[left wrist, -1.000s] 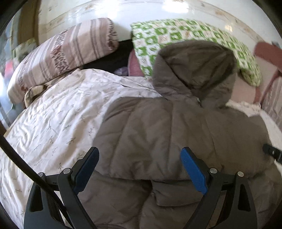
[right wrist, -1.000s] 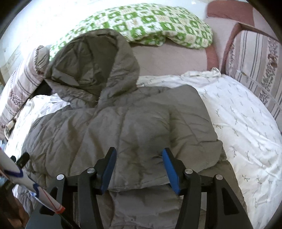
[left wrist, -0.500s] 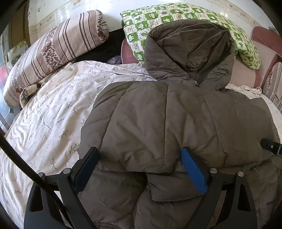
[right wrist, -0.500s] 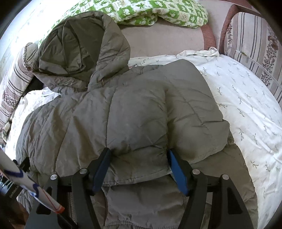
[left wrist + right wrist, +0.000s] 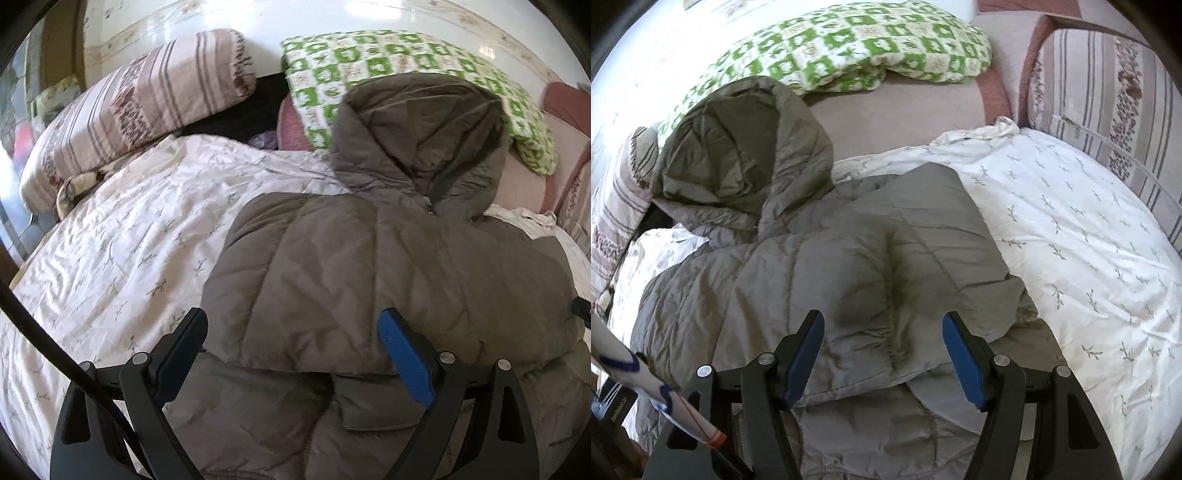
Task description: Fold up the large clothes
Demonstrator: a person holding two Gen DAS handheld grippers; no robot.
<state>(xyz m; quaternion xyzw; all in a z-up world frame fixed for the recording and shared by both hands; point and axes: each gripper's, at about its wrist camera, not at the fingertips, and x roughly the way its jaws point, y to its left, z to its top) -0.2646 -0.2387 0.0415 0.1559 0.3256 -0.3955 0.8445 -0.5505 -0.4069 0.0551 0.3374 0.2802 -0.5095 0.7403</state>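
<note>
Left wrist view: your left claw (image 5: 293, 354) is hanging wide and released above the folded edge of the grey-brown hooded jacket (image 5: 369, 280); neither blue pad is pressing on the fabric. The jacket is lying on the bed's white leaf-print quilt (image 5: 122, 258), hood (image 5: 421, 140) pointing away from you and resting against the green-and-white checked pillow (image 5: 369, 62). A striped pillow (image 5: 140, 107) is leaning at the far left, beside a dark gap. A black cable (image 5: 40, 339) is crossing the lower left corner. The tip of the other claw is peeking in at the right edge, just above the jacket.

Right wrist view: your right claw (image 5: 882, 356) is sitting released, its jaws having just been opening; the jacket's (image 5: 849, 266) doubled-over fold is bulging up between the pads (image 5: 962, 365), but they are standing clear of it, not squeezing. The upper layer is lying folded over the lower part of the jacket, its edge running across just ahead of the claw. The quilt (image 5: 1071, 240) is showing bare to the right of the jacket. The hood (image 5: 738, 162) is lying to the upper left, touching the checked pillow (image 5: 849, 48). Another striped cushion (image 5: 1108, 92) is standing at the far right. A white tube with blue and red marks (image 5: 657, 406) is intruding at the lower left; you cannot tell what it is.
</note>
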